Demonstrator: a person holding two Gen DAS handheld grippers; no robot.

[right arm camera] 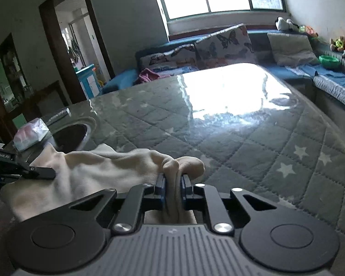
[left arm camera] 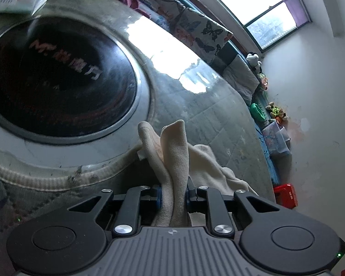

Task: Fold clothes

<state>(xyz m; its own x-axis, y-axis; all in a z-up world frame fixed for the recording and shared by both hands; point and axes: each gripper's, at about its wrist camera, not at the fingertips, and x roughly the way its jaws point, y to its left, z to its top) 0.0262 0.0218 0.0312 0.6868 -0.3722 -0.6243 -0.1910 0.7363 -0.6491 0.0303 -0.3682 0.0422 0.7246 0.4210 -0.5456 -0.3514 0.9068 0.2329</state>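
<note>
A cream fleece garment (left arm camera: pixel 174 151) is bunched between the fingers of my left gripper (left arm camera: pixel 173 194), which is shut on it; folds stick up past the fingertips. In the right wrist view the same cream garment (right arm camera: pixel 99 168) stretches leftward from my right gripper (right arm camera: pixel 173 189), which is shut on another bunch of it. The left gripper's finger (right arm camera: pixel 40 172) shows at the left edge of that view, holding the cloth's far end. The garment hangs between the two grippers just above the quilted table cover (right arm camera: pixel 241 142).
A round dark induction plate (left arm camera: pixel 57 76) is set in the table beyond the left gripper. A plastic-wrapped pack (right arm camera: pixel 31 135) lies beside it. Butterfly cushions (right arm camera: pixel 218 43) and a blue sofa (right arm camera: pixel 329 76) with toys line the far side under a window. A doorway (right arm camera: pixel 76 46) opens left.
</note>
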